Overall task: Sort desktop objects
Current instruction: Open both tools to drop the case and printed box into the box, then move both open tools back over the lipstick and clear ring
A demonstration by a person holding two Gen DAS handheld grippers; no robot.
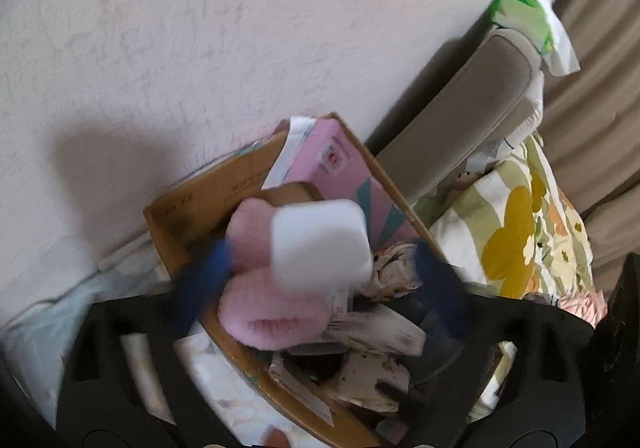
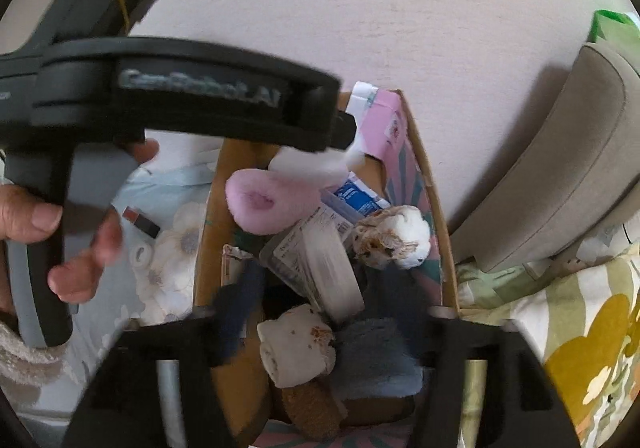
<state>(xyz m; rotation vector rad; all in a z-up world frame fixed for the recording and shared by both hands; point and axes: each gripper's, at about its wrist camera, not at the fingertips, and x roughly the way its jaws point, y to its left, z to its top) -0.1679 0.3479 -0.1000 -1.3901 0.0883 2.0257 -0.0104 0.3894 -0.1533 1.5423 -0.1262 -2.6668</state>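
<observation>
Over the far end of the box [image 1: 188, 203], you have the left gripper [image 1: 320, 268] hanging with a white block [image 1: 320, 244] between its blue fingers [image 1: 204, 284], probably so it drops in among the items already sorted there, above the pink slipper [image 2: 260, 199]. Its jaws stand wide apart, and blur keeps me from telling whether they touch the block. Your right gripper [image 2: 332, 328] hovers over the near end, jaws spread and holding nothing.

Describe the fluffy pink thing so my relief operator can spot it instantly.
Find the open cardboard box against the pale wall. At its far left end lies the pink fuzzy slipper, just under the white block. It is the only fluffy pink item; the neighbours are white rolls and packets.
</observation>
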